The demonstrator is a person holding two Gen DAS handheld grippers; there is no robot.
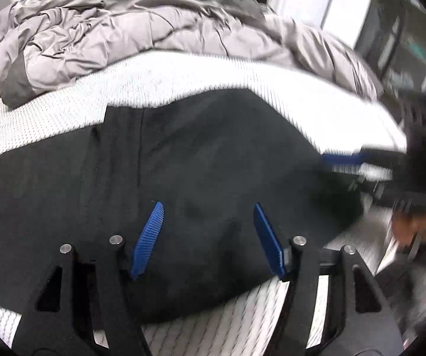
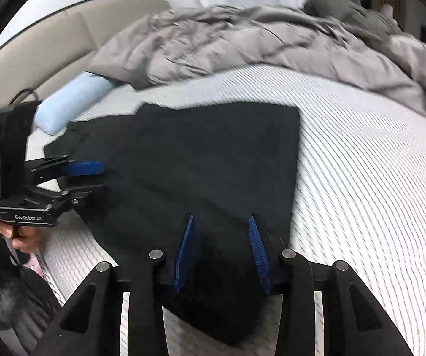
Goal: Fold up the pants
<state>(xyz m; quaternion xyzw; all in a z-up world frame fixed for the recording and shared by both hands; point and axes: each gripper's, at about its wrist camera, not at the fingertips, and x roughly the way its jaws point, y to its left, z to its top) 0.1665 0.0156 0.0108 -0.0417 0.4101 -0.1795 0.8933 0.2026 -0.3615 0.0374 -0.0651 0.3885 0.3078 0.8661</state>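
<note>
Black pants (image 2: 189,160) lie flat, folded, on striped mattress (image 2: 361,178). Both hand-held grippers spread over the cloth: left (image 1: 208,216), right (image 2: 221,231). Grey duvet (image 2: 242,38) bunched behind; blue pillow (image 2: 70,103) nearby.

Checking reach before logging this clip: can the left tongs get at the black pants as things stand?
Probably yes. The left tongs are open right above the black pants, which lie flat on the mattress, and nothing sits between them. The right tongs work a different edge.

Black pants (image 2: 201,160), white ribbed mattress (image 2: 361,178), grey duvet (image 2: 227,41), blue-padded tools.
</note>
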